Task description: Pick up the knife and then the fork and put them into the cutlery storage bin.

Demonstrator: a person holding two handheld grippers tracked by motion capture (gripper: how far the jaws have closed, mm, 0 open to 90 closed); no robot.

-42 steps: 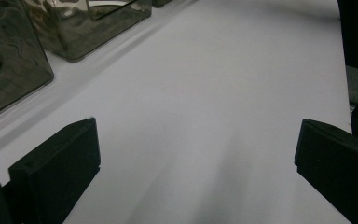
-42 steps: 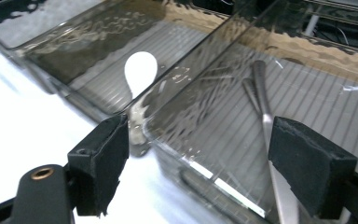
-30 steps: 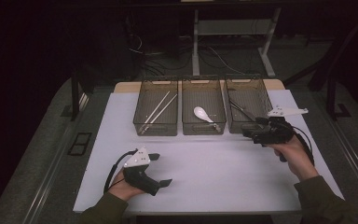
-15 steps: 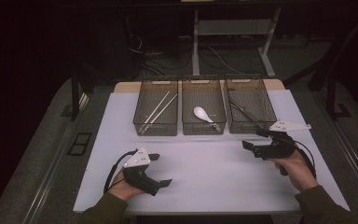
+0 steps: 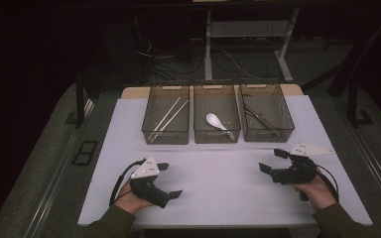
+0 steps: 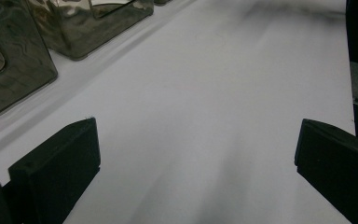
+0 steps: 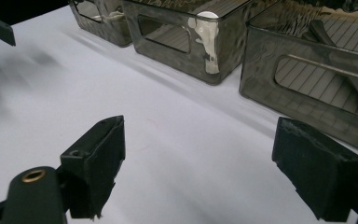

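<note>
Right gripper (image 5: 270,161) is hovering low over the white table cover (image 5: 218,173), in front of the right bin (image 5: 267,118), and its jaws are standing wide apart with nothing between them. Left gripper (image 5: 171,179) is resting near the front edge of the cover, its jaws also apart and empty.

Nearest to the right gripper is the dark utensil (image 5: 259,117), which is lying slanted inside the right bin; in the right gripper view it is showing as a dark flat shape (image 7: 354,84) behind the smoky wall. I am judging it as light, stiff and thin, probably a little slippery, so a grip across the middle of its handle is looking best, with the jaws coming down from above between the bin walls. Its exact form is hard to tell.

In the middle bin (image 5: 217,119) a white spoon (image 5: 214,120) is lying, and in the left bin (image 5: 165,119) pale chopsticks (image 5: 167,118) are lying slanted.
</note>
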